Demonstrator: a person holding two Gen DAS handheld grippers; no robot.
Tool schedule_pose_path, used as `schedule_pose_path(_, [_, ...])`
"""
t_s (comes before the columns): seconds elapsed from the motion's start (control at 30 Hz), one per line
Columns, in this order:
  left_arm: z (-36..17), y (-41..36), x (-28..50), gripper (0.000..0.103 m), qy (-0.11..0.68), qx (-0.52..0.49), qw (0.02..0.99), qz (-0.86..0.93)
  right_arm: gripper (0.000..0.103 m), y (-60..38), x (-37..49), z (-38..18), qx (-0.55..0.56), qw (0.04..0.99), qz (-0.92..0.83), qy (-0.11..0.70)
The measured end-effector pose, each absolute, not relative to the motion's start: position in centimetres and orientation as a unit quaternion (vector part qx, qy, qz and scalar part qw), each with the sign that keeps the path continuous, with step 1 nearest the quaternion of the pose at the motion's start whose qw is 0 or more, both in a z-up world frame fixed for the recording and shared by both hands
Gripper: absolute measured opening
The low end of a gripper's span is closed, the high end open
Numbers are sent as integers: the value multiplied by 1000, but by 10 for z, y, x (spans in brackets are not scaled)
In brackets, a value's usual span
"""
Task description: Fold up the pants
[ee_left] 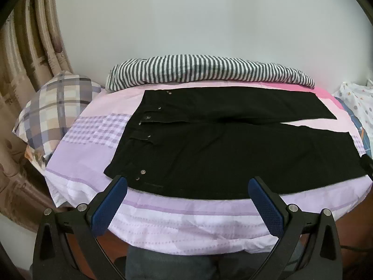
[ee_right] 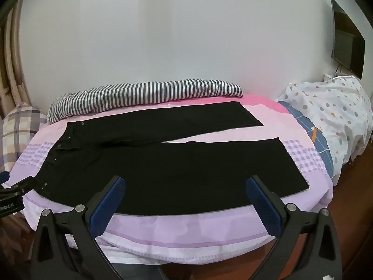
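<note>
Bedroom, plain white wall [ee_left: 186,23] behind a bed [ee_left: 163,221] covered in a pink-and-lilac sheet with checked bands; beige patterned curtain [ee_left: 28,70] off the bed's left end; wall-mounted TV screen [ee_right: 347,39] up on the wall past the bed's right end. Black pants [ee_left: 233,158] lie flat and unfolded on the bed, waistband toward the left end, both legs running to the right end and slightly spread, a strip of sheet showing between them; metal button and rivets visible at the waistband; near leg's edge runs close along the bed's front edge. Striped grey-white blanket [ee_left: 205,72] rolled along the bed's far side against the wall, just behind the far leg; plaid pillow [ee_left: 58,102] at the bed's left end, apart from the waistband; white bedding with coloured shapes [ee_right: 331,116] piled at the bed's right end. Left gripper [ee_left: 187,186] hangs over the bed's front edge near the waistband end, fingers spread wide, nothing between the blue pads, not touching the pants. Right gripper [ee_right: 186,186] hangs over the front edge by the near leg, fingers likewise spread wide, empty; no contact with the cloth that I can see. Red-brown floor [ee_right: 349,198] beyond the bed's right end.
</note>
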State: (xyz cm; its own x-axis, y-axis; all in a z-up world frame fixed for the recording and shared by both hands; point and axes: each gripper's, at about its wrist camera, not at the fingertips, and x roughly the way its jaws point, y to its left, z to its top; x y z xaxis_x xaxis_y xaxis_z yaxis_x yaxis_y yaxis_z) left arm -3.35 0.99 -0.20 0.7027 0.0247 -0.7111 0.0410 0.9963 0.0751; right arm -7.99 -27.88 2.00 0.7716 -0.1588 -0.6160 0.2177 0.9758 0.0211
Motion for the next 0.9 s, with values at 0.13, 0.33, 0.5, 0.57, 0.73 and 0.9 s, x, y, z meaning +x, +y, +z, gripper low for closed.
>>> schedule_pose_path(0.13, [-3,12,-40,103,381,41,924,-3,103,-278,-87,20,44,943,-100,314])
schedule_pose_path(0.33, [-4,14,-49,103,374,41,927,5,103,-277,-95,21,42,946,-99,305])
schedule_pose_path(0.5, [-3,11,-56,103,366,45,930,12,103,-278,-100,21,43,949,-98,298])
schedule_pose_path(0.57, [-1,11,-59,103,359,46,932,12,103,-277,-101,22,43,950,-95,295])
schedule_pose_path(0.73, [1,5,-64,103,352,56,935,2,103,-274,-106,24,37,953,-96,286])
schedule_pose_path(0.9, [1,3,-66,103,350,56,935,-2,103,-276,-109,24,38,953,-97,285])
